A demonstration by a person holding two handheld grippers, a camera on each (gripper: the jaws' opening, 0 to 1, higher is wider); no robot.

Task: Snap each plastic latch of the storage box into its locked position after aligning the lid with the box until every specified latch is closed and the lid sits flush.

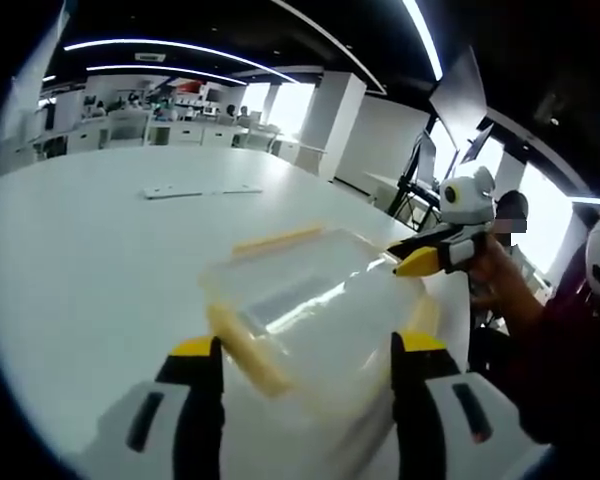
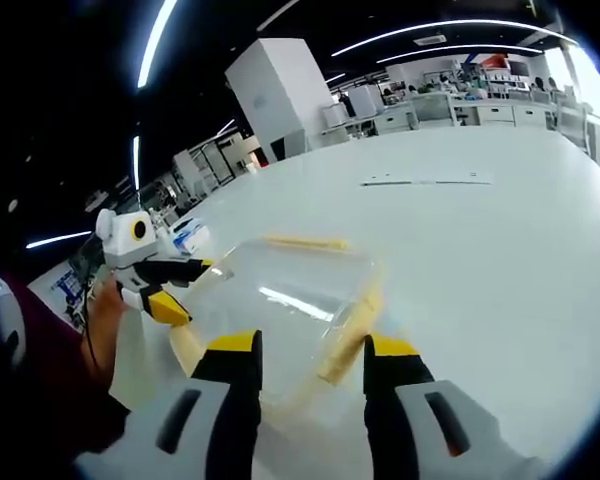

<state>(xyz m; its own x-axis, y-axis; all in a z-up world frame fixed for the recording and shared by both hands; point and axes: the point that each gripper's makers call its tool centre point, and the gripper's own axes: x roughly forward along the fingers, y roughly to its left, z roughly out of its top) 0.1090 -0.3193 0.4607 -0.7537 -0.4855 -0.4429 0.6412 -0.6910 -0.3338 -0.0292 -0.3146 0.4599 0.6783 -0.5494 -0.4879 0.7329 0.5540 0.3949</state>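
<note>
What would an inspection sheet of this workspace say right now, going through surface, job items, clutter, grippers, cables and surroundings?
Surface: white table, broad and glossy.
Job's things: clear storage box with its lid on; yellow latches along its sides; whether they are locked cannot be told.
Clutter: flat white strip lying farther back on the table.
Grippers: left gripper open, jaws either side of the box's near end; right gripper open, at the opposite end.
Cables: nothing seen.
Surroundings: open office, white pillar, ceiling light strips, desks behind.
</note>
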